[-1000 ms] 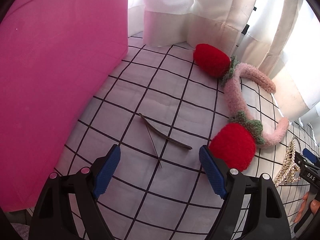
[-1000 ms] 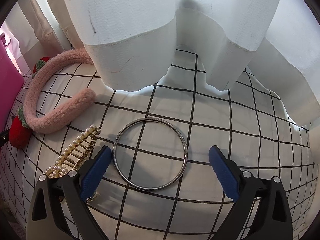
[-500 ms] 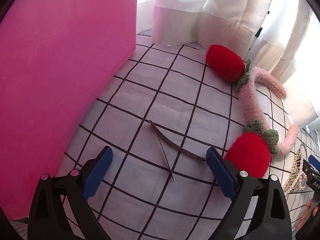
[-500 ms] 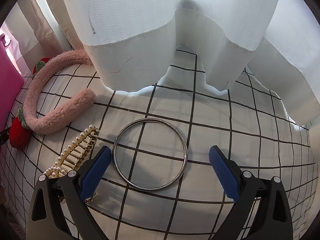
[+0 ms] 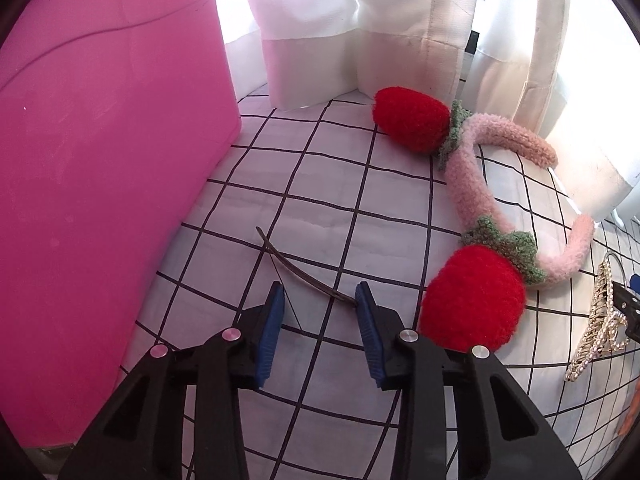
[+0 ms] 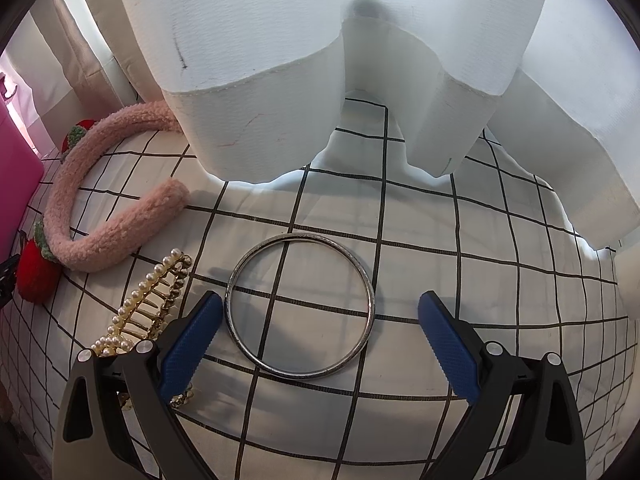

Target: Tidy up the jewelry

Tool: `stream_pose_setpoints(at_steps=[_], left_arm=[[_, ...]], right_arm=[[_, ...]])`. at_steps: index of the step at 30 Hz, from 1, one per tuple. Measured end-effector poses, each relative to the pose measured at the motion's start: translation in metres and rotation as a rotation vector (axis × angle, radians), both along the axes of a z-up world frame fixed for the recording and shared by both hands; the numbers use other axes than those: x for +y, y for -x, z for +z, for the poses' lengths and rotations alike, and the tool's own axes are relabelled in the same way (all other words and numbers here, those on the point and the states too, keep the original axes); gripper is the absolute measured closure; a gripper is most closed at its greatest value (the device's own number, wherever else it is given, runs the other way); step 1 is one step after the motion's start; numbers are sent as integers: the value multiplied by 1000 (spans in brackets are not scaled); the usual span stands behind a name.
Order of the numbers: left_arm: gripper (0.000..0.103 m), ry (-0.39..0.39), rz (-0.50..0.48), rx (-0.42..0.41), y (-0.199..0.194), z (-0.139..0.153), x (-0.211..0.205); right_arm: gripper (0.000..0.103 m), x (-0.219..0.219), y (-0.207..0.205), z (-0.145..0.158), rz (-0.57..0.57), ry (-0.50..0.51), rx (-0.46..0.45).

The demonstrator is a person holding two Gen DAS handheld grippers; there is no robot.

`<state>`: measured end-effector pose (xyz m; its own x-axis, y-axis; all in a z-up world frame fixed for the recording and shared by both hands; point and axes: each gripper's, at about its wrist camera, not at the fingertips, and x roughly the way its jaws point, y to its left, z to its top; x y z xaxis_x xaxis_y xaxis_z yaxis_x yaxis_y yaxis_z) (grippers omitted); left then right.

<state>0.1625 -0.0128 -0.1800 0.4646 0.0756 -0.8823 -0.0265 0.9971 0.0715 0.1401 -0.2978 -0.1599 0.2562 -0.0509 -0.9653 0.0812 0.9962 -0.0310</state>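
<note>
The left gripper [image 5: 319,312] is hovering low over the checked cloth [image 5: 320,184], its blue pads partly spread on either side of the near end of a thin dark hair clip [image 5: 304,272]; its right pad looks to be at the clip's tip (actual contact cannot be told). A pink box [image 5: 100,160] is standing to the left. The fuzzy pink headband [image 5: 468,184] with red strawberries is lying to the right, and a pearl hair claw [image 5: 600,320] is sitting further right.

The right gripper [image 6: 320,328] is holding its fingers wide apart, gripping nothing, around a silver bangle [image 6: 300,306] lying flat. The white curtain [image 6: 320,60] is hanging at the far side.
</note>
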Motion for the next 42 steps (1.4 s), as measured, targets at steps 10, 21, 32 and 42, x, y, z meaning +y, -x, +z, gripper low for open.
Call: stream_pose_setpoints(at_steps=[10,21,32,42], left_arm=[[90,-11,-45,-4,24,3,3],[95,-1,-66,-49,51,29,2],[95,77,-87,-92,70,66,2],[95,111,-107,-157,79,104,3]], right_arm=[[32,4,10,10,2,-4,-25],[32,-2,36,18,-49,-38,-47],[32,-7,63,45,-68,-53,-78],[32,2,63,80,-59,-58,-130]])
